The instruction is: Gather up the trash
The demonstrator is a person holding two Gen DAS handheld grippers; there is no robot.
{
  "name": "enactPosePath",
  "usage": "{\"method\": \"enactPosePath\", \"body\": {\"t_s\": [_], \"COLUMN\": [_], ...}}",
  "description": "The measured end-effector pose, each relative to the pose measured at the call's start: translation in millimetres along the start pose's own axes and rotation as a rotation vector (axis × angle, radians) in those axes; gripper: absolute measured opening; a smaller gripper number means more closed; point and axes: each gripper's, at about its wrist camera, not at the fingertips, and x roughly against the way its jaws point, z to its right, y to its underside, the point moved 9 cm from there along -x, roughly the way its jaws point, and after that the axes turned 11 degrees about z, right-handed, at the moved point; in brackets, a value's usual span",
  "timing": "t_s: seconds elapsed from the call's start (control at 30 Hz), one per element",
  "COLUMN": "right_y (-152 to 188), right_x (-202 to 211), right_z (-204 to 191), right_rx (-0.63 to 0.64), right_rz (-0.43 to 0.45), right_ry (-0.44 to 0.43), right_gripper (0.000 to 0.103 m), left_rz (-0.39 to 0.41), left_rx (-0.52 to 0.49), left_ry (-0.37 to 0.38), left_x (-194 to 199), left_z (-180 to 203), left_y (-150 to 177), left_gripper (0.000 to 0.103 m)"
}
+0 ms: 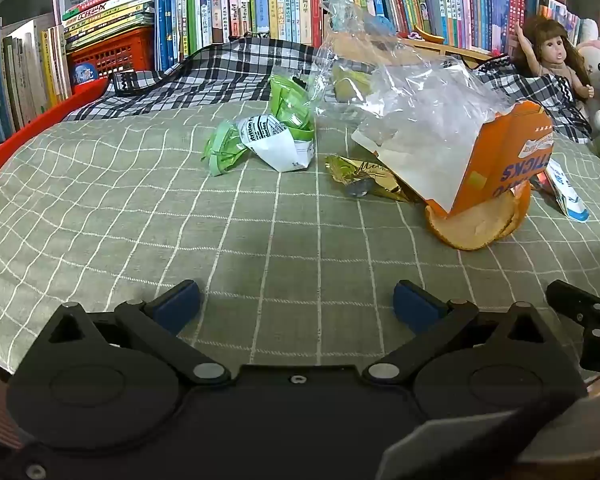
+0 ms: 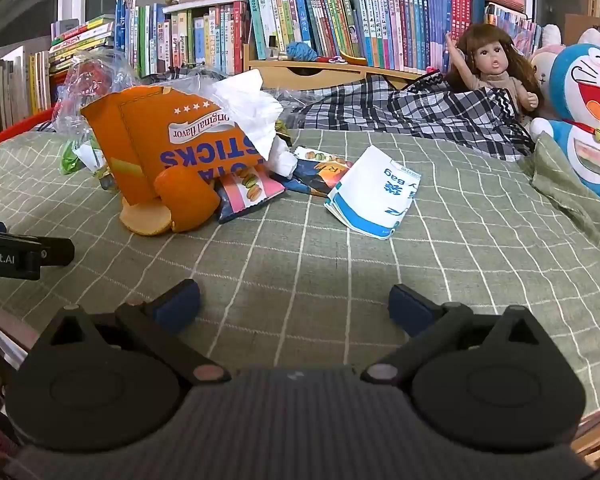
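You've got a whole litter pile ahead on the bed [image 1: 140, 208], spread from about eleven o'clock to two o'clock of your left gripper [image 1: 296, 304]. Nothing here looks heavy — it's all light, crushable stuff that will likely shift the moment you nudge it.

The orange snack box [image 1: 496, 168] is your stiffest piece: torn cardboard, tipped over and leaning on the orange peel [image 1: 476, 224]. I'd take it by a wall edge, not the flat face. The clear plastic bag [image 1: 412, 92] billowing out of it is slick and floppy — pinch a bunched fold or it will probably slide out. The peel is curved and a bit rigid, so grab its rim.

At eleven o'clock sits the crumpled green-and-white wrapper [image 1: 268, 140], already wadded and so an easy pinch through the middle. The gold foil wrapper [image 1: 364, 176] lies flat just beside the box; thin and slippery, so it needs a low approach.

On the right gripper's [image 2: 294, 300] side, the white-and-blue paper bag [image 2: 374, 196] lies at one o'clock, folded flat, apart from the pile — catch a raised corner. The macaron-print packet [image 2: 246, 192] at eleven o'clock is tucked against the peel.

Both grippers are spread wide, jaws well apart, holding nothing and hovering just above the bedspread. The pads [image 1: 180, 306] touch no trash yet.
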Motion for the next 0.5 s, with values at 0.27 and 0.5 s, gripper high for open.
{"method": "enactPosePath", "body": {"t_s": [0.27,0.5], "right_y": [-0.3,-0.1], "right_x": [-0.3,-0.6], "right_z": [0.5,0.5], "right_rx": [0.001,0.001], "right_rz": [-0.007,-0.006], "right_ry": [-0.006,-0.008], "right_gripper": [0.103,0.103], "left_rz": [0.001,0.002], "left_rx": [0.0,0.0], "left_ry": [-0.001,0.0], "left_x": [0.2,0.8], "left_z": [-0.1,-0.7], "left_y": [0.6,0.7], "left_gripper": [0.103,0.103]}}
